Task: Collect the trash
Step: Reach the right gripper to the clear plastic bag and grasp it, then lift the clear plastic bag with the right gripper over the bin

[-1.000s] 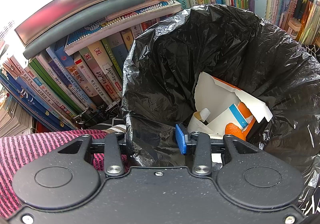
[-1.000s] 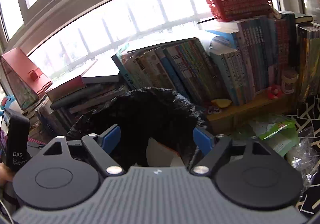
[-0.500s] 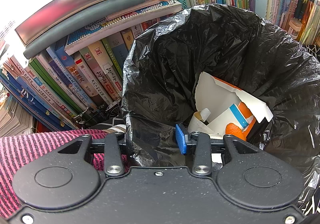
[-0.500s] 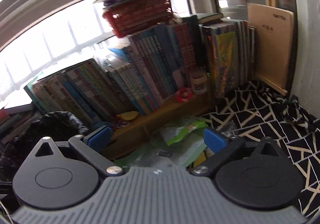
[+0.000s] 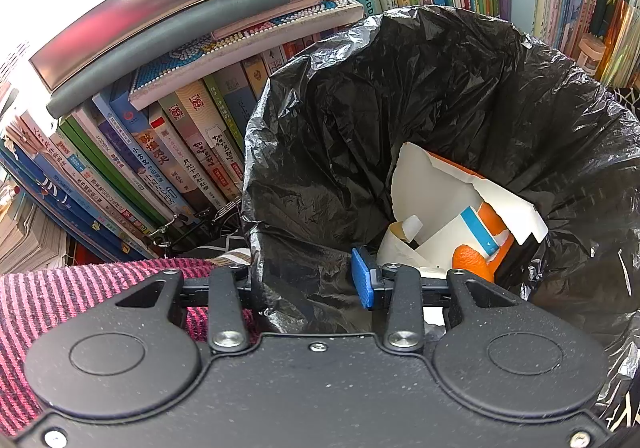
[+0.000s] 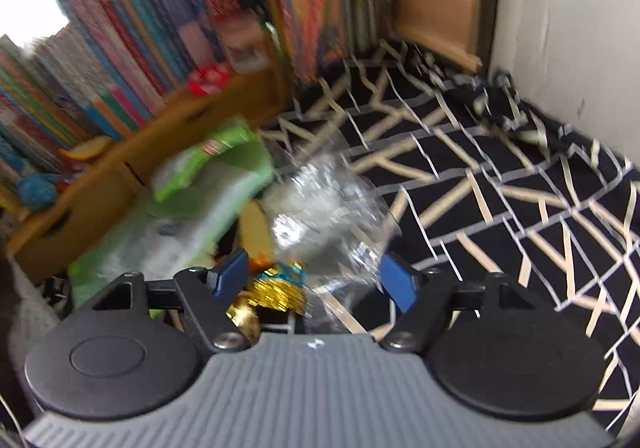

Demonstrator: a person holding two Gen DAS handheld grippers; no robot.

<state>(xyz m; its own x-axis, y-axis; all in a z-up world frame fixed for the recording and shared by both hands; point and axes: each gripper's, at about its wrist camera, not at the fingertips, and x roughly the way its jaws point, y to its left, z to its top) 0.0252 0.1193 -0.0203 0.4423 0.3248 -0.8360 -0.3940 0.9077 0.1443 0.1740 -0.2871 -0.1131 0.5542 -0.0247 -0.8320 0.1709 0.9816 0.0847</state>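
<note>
My left gripper (image 5: 308,280) is shut on the near rim of the black trash bag (image 5: 420,96), which bunches between its fingers. Inside the bag lie a torn white and orange carton (image 5: 452,192) and crumpled paper. My right gripper (image 6: 314,278) points down at a trash pile on the patterned cloth, its jaws closing but still wide. A clear crumpled plastic wrapper (image 6: 324,208) lies just ahead of and partly between the blue pads (image 6: 230,274), and a gold foil wrapper (image 6: 276,290) sits by the left pad. Green packaging (image 6: 208,172) lies to the left. This view is blurred.
Rows of books (image 5: 168,144) lean behind the bag, with stacked books and a grey roll on top. A pink striped cloth (image 5: 80,288) lies at lower left. A wooden shelf edge (image 6: 132,168), more books, a board and a white wall (image 6: 568,28) border the black patterned cloth (image 6: 500,188).
The right gripper has swung right from the bag and sunk toward the trash pile on the cloth, and its jaws have narrowed a little. The left gripper and bag have not moved.
</note>
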